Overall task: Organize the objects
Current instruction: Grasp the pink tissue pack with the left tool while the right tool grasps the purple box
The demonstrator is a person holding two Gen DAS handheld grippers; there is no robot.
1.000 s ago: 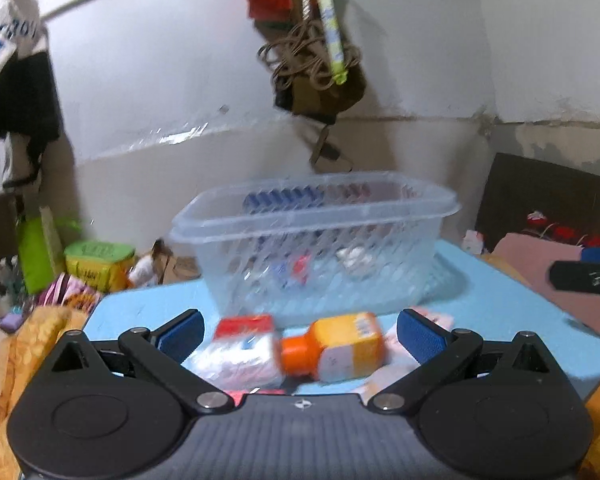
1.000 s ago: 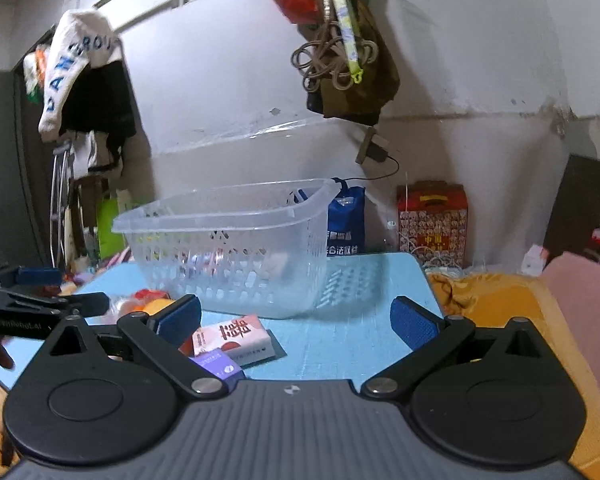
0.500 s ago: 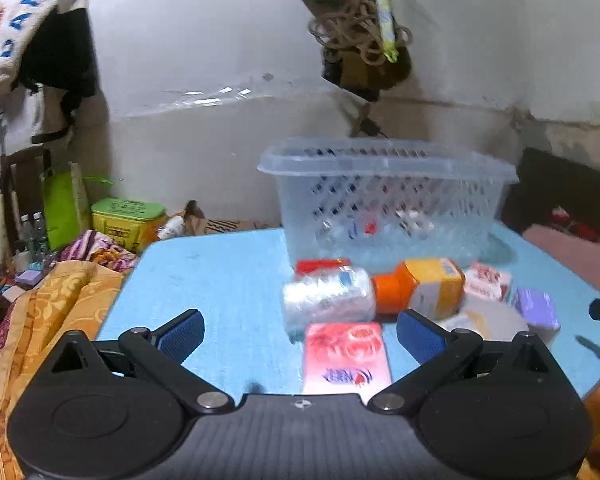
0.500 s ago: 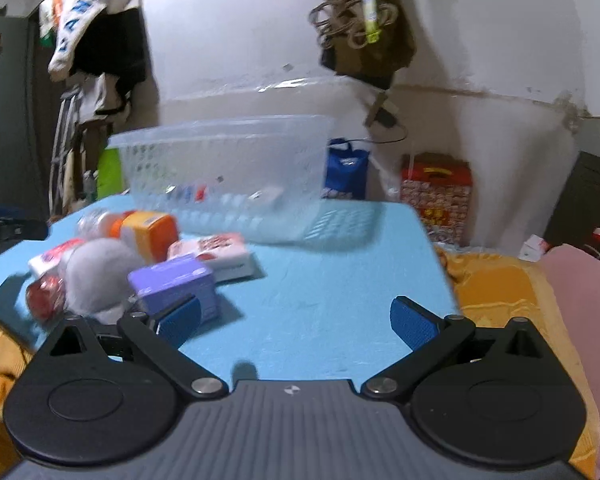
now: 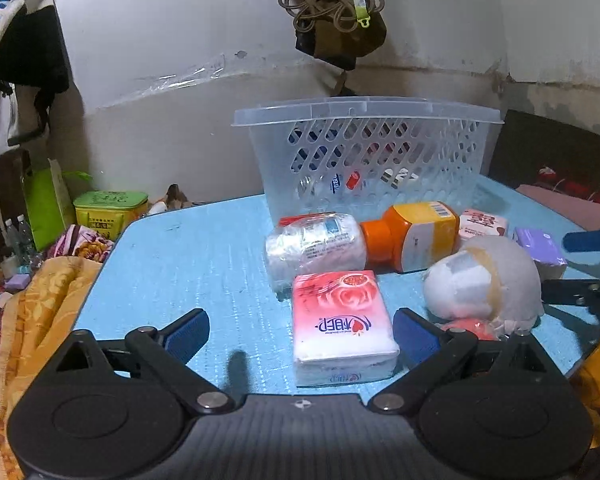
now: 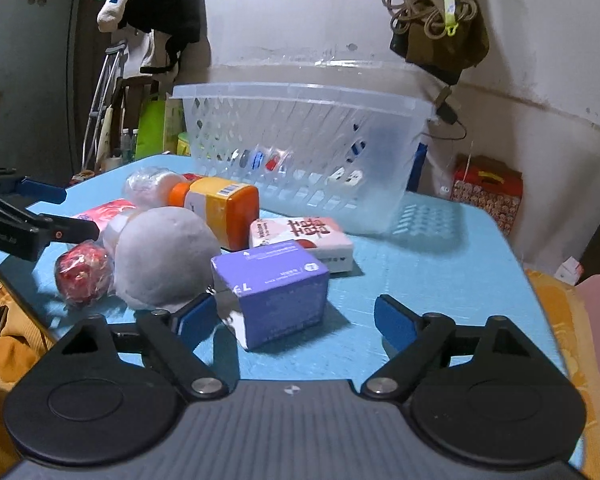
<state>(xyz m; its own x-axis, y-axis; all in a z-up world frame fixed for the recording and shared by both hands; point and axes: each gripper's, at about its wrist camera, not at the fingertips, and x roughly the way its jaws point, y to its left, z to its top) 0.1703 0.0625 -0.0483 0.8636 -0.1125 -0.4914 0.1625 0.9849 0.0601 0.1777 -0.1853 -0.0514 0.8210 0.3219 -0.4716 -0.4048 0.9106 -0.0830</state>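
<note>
right tool (image 6: 294,314), jaws just narrowing but not yet gripping, straddles the purple box (image 6: 271,288) on the near blue worktop (image 6: 420,264); centre it before squeezing, while the wide-open left tool (image 5: 300,332) frames the pink tissue pack (image 5: 342,324).

basket (image 5: 364,148) rear of table (image 5: 188,256) | bottle (image 5: 412,236), tissue pack (image 5: 340,320) before it

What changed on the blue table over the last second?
Both grippers came down toward the loose items. The left gripper now frames the pink tissue pack; the right gripper frames the purple box, its fingers just closing, not yet gripping. Nothing was picked up. The basket and items stayed put.
</note>
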